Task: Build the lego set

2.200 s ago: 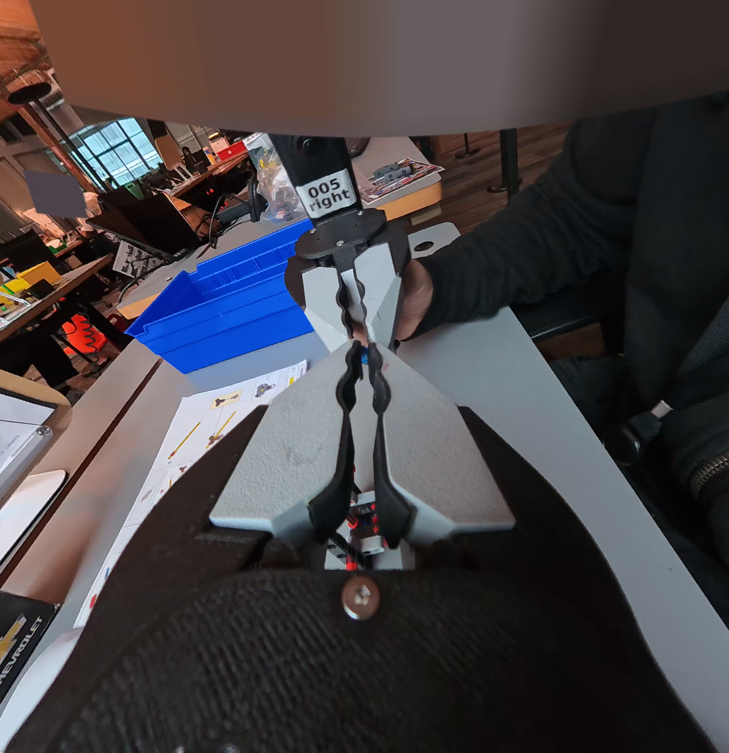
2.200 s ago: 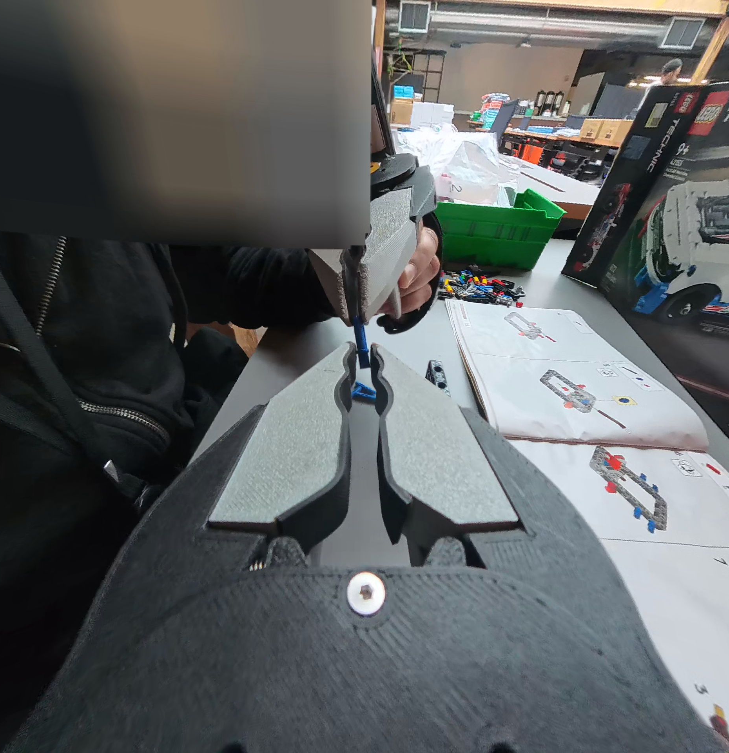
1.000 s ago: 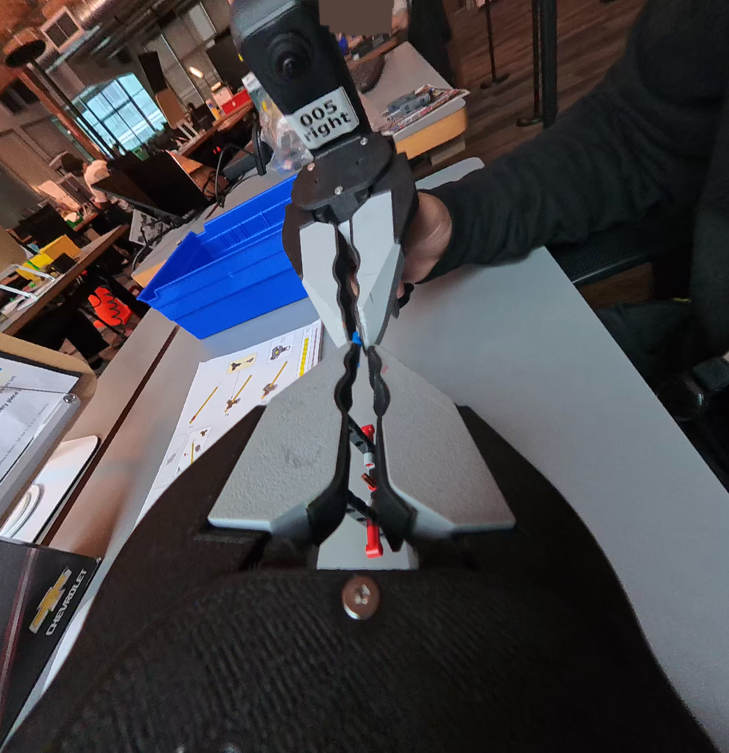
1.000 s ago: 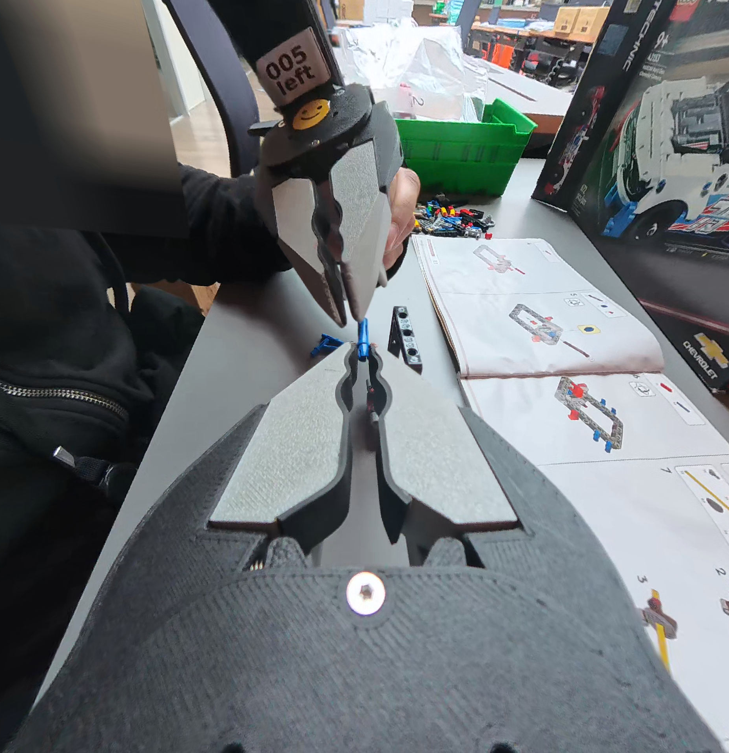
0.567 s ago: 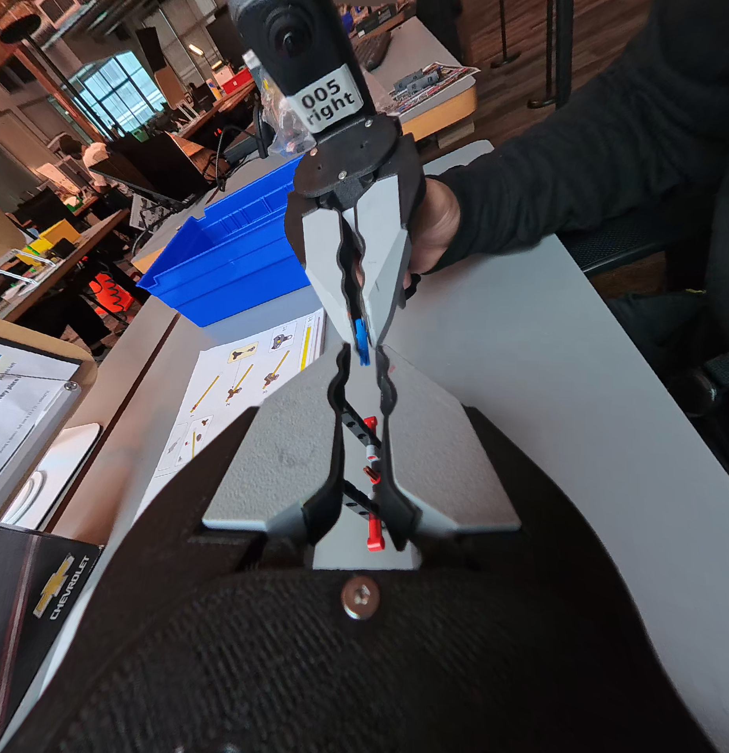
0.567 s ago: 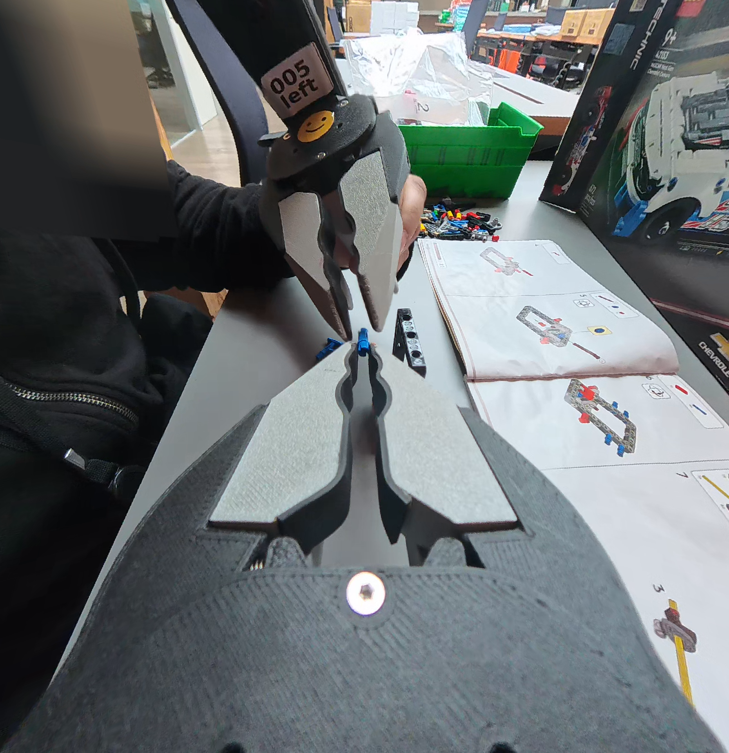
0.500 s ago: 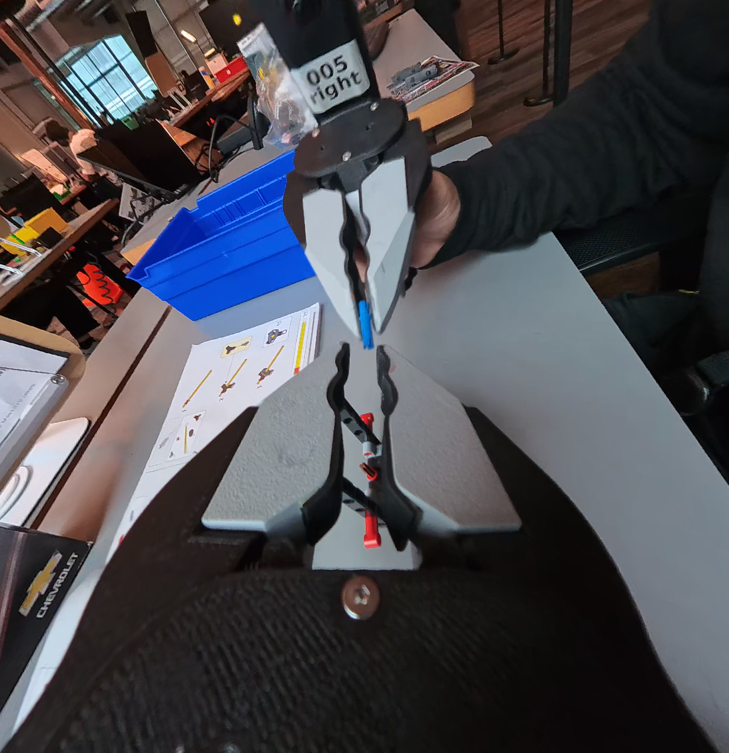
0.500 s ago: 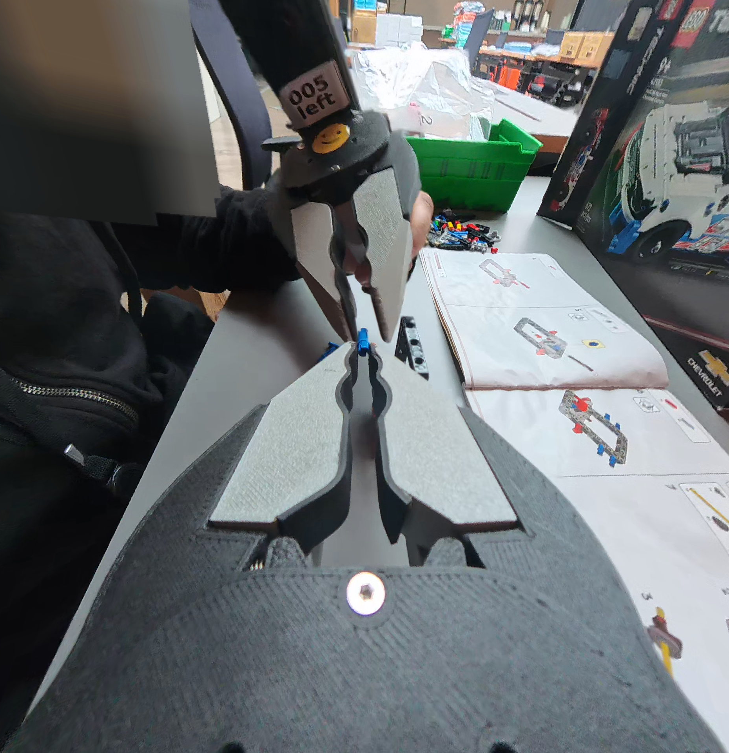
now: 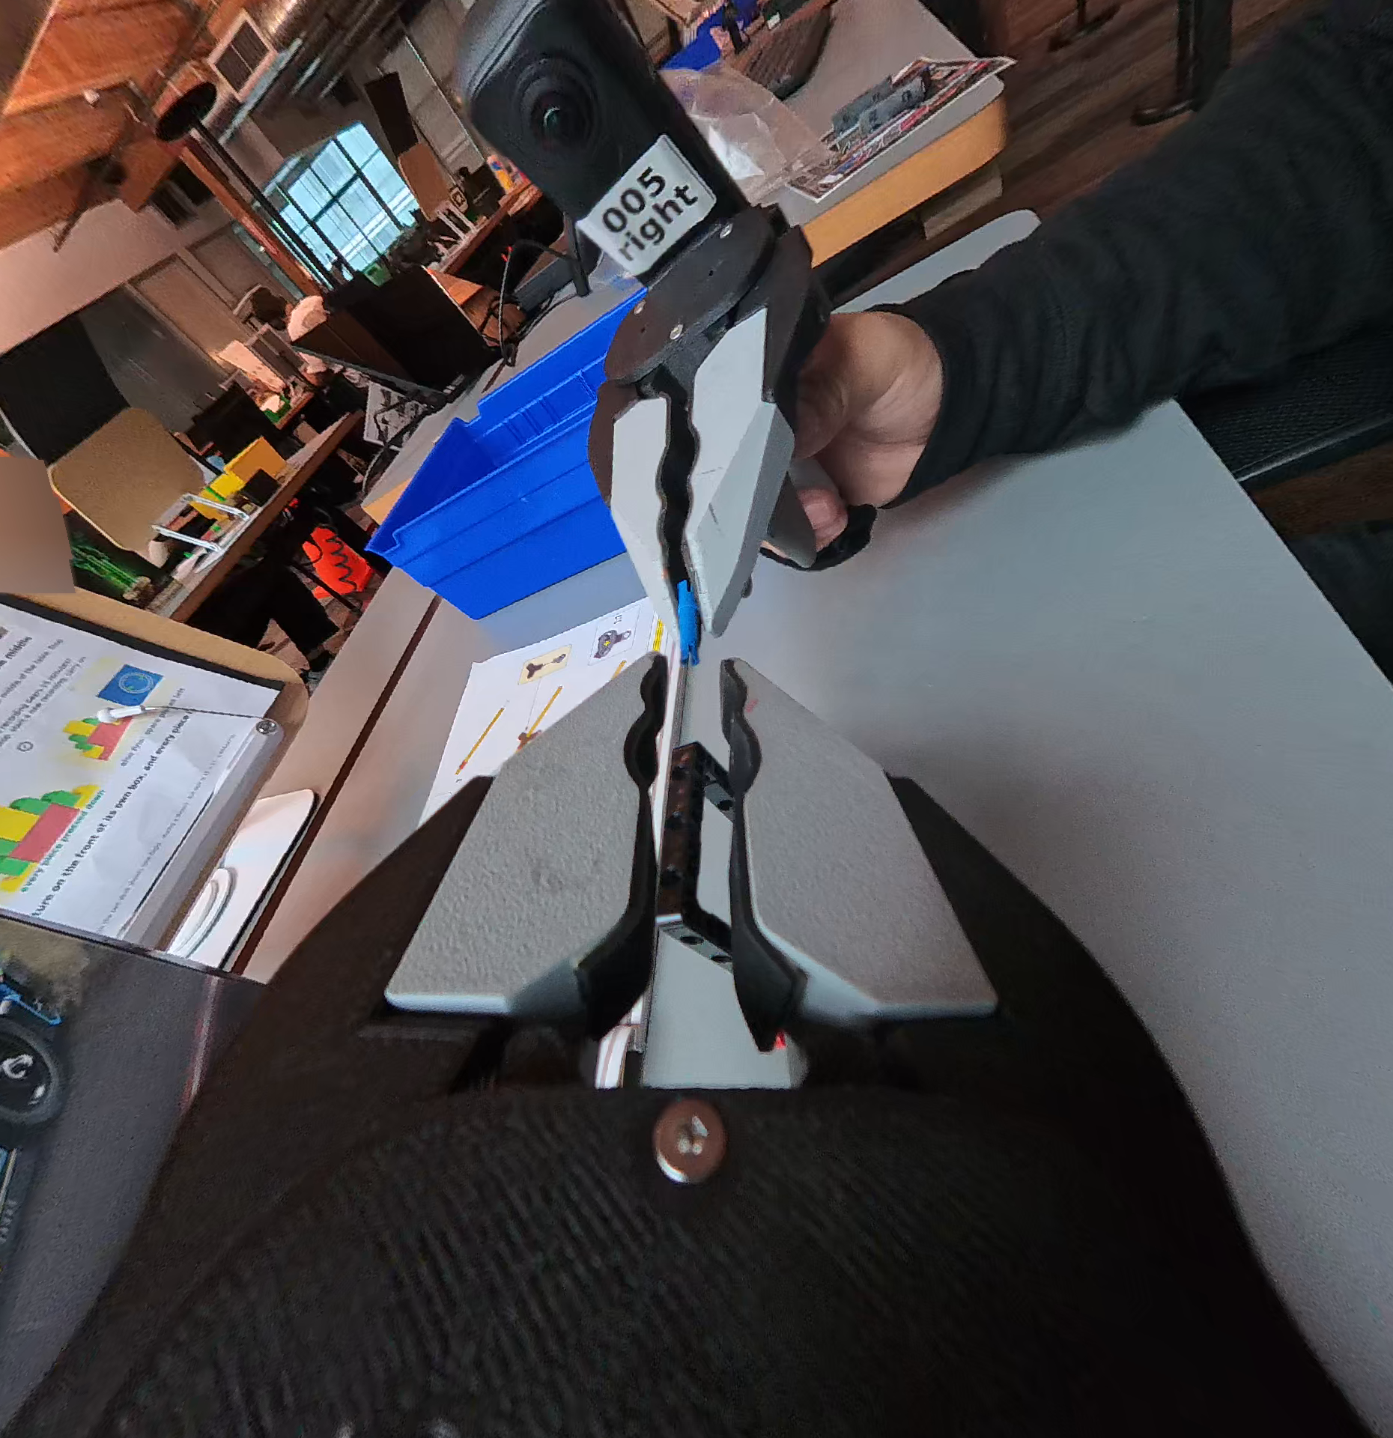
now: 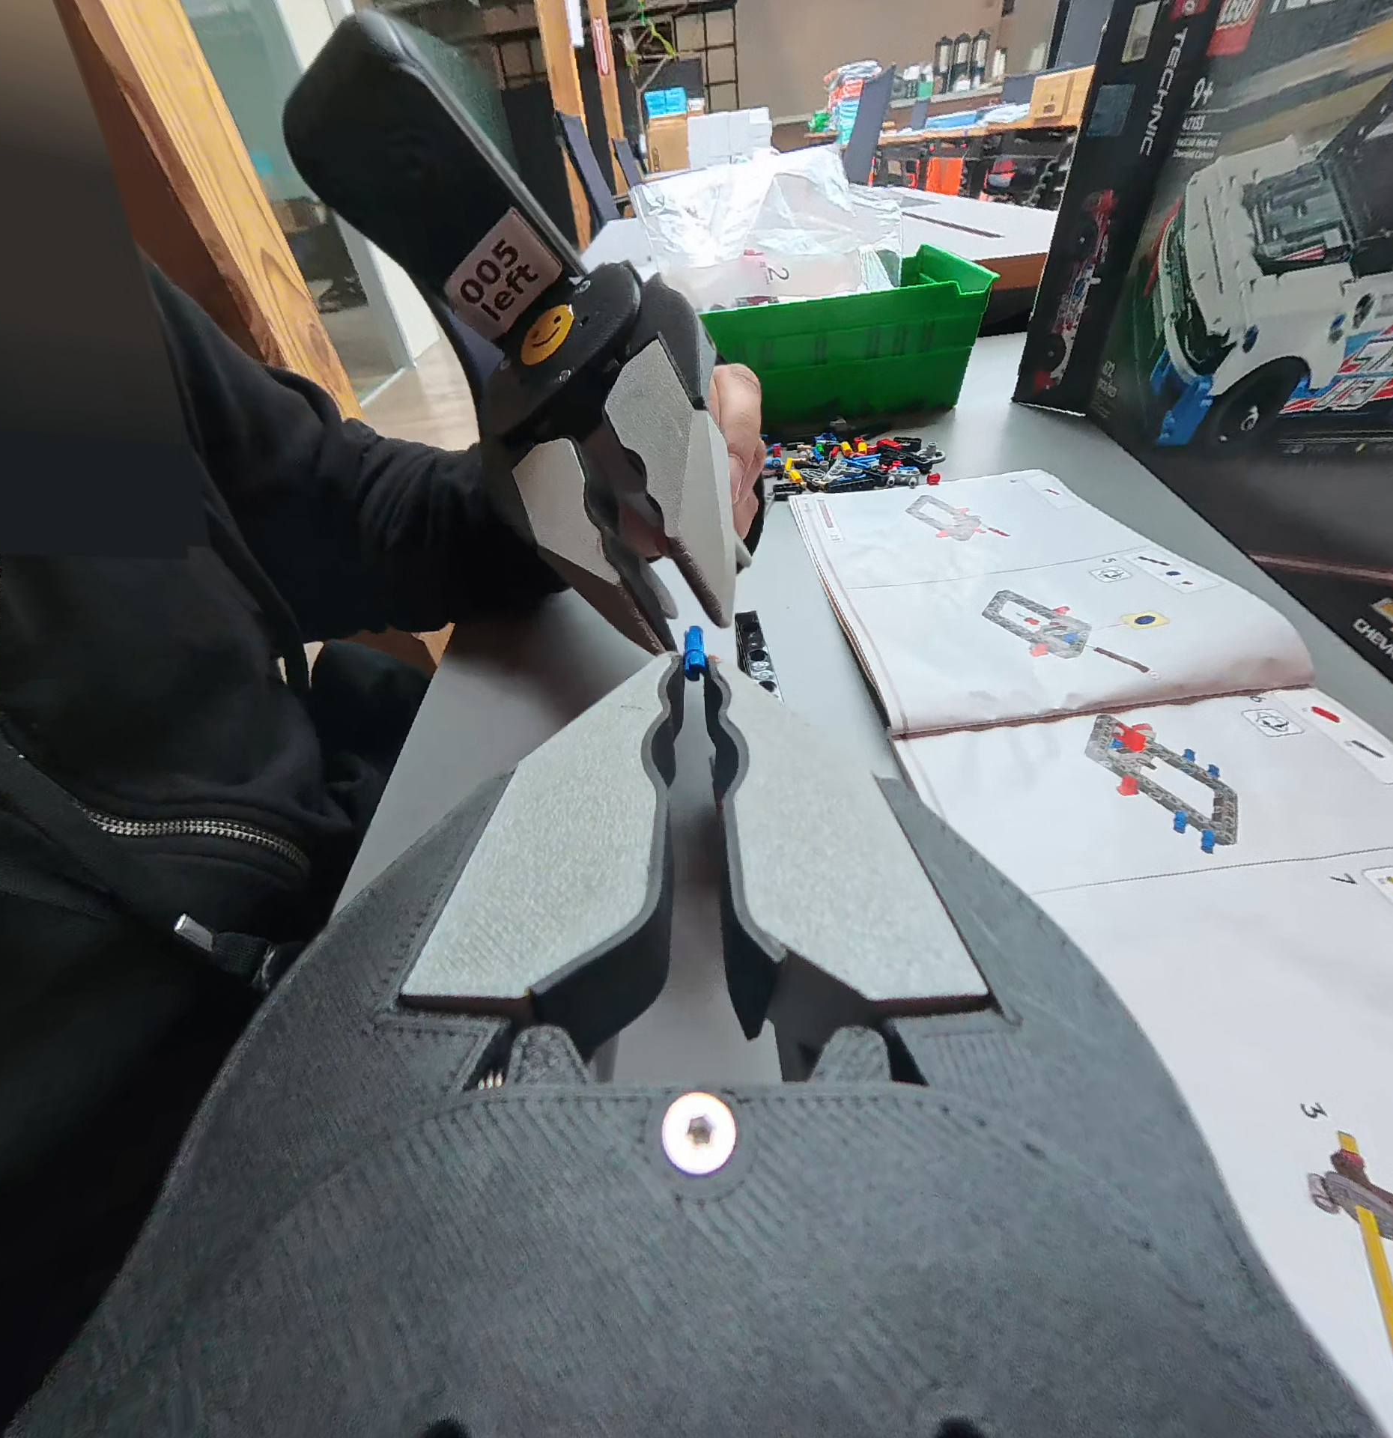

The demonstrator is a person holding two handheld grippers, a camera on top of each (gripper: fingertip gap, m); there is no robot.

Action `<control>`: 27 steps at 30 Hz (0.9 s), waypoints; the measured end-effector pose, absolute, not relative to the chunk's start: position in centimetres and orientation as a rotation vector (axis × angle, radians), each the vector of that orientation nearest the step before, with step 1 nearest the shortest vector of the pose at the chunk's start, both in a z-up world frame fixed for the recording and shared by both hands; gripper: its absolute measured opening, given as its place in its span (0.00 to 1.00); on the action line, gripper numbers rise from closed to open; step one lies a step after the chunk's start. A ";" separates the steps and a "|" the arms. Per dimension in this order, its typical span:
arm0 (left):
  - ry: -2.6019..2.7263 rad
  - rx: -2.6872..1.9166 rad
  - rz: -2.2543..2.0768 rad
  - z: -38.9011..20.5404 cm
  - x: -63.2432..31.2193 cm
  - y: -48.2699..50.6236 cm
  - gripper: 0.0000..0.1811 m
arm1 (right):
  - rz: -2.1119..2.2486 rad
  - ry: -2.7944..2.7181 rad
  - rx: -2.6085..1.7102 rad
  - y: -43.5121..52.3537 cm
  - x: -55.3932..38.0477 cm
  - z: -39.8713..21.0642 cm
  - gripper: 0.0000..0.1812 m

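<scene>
My left gripper (image 9: 689, 677) is shut on a black lego frame (image 9: 689, 817) that runs along the gap between its fingers, with a red pin low under one finger. My right gripper (image 10: 697, 677) is shut on a short blue pin (image 10: 693, 650) that sticks out past its tips. The right gripper (image 9: 692, 615) points tip to tip at my left one. The blue pin (image 9: 686, 638) hangs just above the frame's far end, a little apart from it. Both are held above the grey table (image 9: 1067, 700).
A loose black beam (image 10: 756, 657) lies beside the open instruction booklet (image 10: 1067, 622). A pile of small pieces (image 10: 849, 459) sits before a green bin (image 10: 849, 350). The set's box (image 10: 1261, 272) stands at the right. A blue bin (image 9: 514, 506) stands behind the booklet. Only a small space, under 4 cm, lies between the two pairs of fingers.
The two grippers' tips, touching a second ago, have drawn slightly apart, with the blue pin still in the right one. My left gripper has rolled, and the frame shows another side.
</scene>
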State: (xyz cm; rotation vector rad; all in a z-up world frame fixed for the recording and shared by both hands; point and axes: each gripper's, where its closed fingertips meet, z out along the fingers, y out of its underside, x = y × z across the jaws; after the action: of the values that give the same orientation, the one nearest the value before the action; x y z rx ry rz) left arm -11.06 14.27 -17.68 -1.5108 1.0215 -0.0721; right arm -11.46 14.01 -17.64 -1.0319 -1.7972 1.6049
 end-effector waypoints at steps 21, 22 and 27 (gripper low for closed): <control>1.027 -1.487 -0.071 -17.5 -10.6 14.0 0.01 | 1.633 -1.827 -1.016 13.4 -11.3 -17.9 0.01; 1.029 -1.484 -0.065 -17.5 -10.6 14.0 0.01 | 1.637 -1.827 -1.017 13.4 -11.3 -17.9 0.01; 1.028 -1.487 -0.059 -17.6 -10.7 14.1 0.03 | 1.668 -1.818 -1.019 13.4 -11.2 -17.7 0.01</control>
State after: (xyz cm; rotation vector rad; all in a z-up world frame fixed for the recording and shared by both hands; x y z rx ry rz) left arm -10.71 14.08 -17.57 -1.4875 1.0279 -0.0592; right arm -11.22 13.41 -17.73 -1.0185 -1.8181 1.6675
